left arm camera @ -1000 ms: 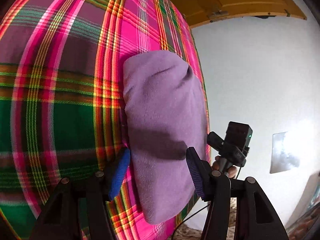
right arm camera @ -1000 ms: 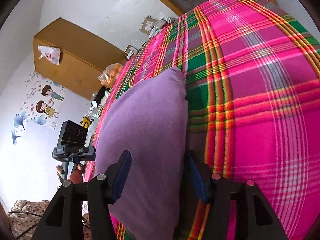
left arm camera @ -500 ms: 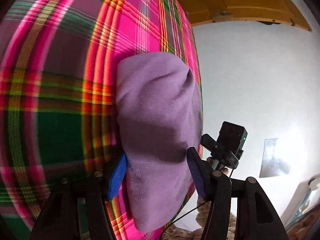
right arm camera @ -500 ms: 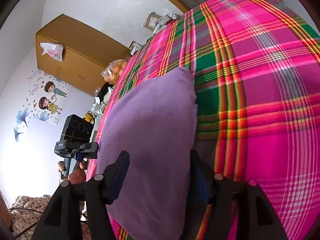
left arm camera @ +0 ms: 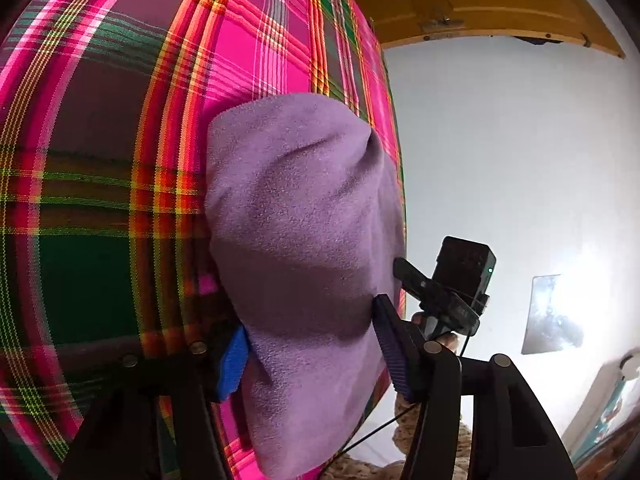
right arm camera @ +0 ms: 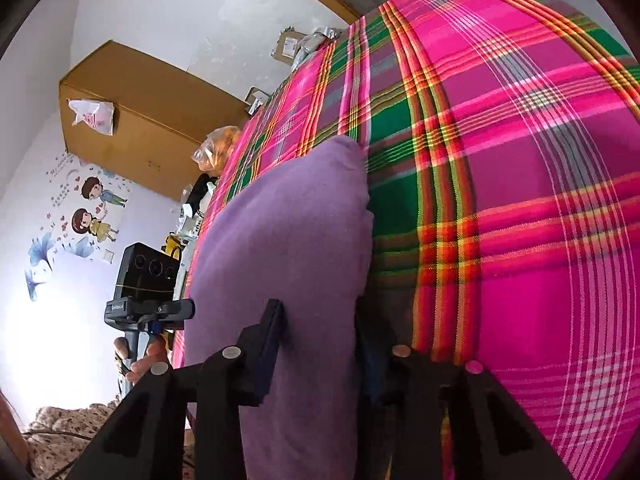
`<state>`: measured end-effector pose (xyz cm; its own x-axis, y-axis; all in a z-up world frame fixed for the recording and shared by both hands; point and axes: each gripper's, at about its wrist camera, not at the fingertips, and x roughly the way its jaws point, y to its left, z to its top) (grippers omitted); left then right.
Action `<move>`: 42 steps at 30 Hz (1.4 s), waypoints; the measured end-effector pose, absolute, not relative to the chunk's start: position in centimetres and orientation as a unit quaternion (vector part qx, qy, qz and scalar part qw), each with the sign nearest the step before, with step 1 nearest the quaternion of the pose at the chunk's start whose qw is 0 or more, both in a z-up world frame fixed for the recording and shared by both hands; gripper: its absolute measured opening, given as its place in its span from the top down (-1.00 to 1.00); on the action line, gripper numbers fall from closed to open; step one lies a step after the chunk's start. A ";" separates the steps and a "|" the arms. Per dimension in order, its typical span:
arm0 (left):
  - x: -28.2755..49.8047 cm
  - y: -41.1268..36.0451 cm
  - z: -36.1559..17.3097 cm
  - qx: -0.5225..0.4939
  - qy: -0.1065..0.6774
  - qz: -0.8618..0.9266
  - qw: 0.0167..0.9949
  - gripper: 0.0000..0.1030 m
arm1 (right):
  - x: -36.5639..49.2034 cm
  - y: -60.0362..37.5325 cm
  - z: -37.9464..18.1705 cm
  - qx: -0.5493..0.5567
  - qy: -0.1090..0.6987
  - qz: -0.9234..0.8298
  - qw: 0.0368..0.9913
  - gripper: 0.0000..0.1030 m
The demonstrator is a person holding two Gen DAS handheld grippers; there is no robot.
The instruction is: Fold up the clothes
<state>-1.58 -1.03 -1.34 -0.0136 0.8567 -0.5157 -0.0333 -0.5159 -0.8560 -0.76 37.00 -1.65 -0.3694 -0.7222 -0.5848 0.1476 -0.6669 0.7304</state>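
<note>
A folded purple cloth (left arm camera: 304, 240) lies on the pink and green plaid bedcover (left arm camera: 100, 168), near its edge. My left gripper (left arm camera: 312, 348) is open with its jaws either side of the cloth's near end. In the right wrist view the same purple cloth (right arm camera: 288, 264) lies on the plaid cover (right arm camera: 520, 200). My right gripper (right arm camera: 320, 352) is open too, its jaws straddling the cloth's other end. Each gripper shows in the other's view: the right one (left arm camera: 452, 292) and the left one (right arm camera: 144, 292).
A brown wooden cabinet (right arm camera: 140, 104) hangs on the white wall with cartoon stickers (right arm camera: 92, 208). Bags and boxes (right arm camera: 224, 148) sit along the bed's far edge. A patterned rug (right arm camera: 60, 432) lies on the floor.
Both grippers have moved in over the ends of the purple cloth, so it now sits deeper between their jaws. The cloth has bunched up slightly.
</note>
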 end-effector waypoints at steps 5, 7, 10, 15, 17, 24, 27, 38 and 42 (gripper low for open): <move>-1.1 -1.2 -1.6 -0.603 -0.342 0.628 0.353 0.03 | -0.6 36.9 -1.7 0.481 -0.287 -0.780 0.281 0.37; -1.0 -1.1 -1.6 -0.602 -0.340 0.631 0.352 0.09 | -0.5 36.6 -1.5 0.478 -0.274 -0.786 0.280 0.39; -0.7 -0.7 -1.5 -0.600 -0.336 0.634 0.353 0.14 | -0.4 36.3 -1.4 0.474 -0.266 -0.793 0.274 0.42; -0.9 -1.1 -1.5 -0.598 -0.340 0.635 0.350 0.20 | -0.3 35.8 -1.5 0.470 -0.268 -0.795 0.273 0.45; -1.3 -1.4 -1.7 -0.597 -0.340 0.637 0.349 0.20 | -0.1 35.8 -1.5 0.469 -0.264 -0.798 0.270 0.45; -1.9 -2.1 -1.9 -0.592 -0.340 0.642 0.348 0.20 | 0.2 35.9 -1.5 0.460 -0.275 -0.803 0.261 0.47; -2.1 -2.2 -1.9 -0.591 -0.341 0.644 0.347 0.20 | 0.4 35.9 -1.5 0.455 -0.281 -0.805 0.256 0.55; -2.6 -2.6 0.1 -0.570 -0.327 0.673 0.341 0.26 | 1.3 34.5 0.7 0.443 -0.269 -0.817 0.252 0.61; -3.4 -3.6 1.1 -0.557 -0.326 0.691 0.327 0.26 | 0.3 32.9 1.3 0.441 -0.263 -0.816 0.265 0.61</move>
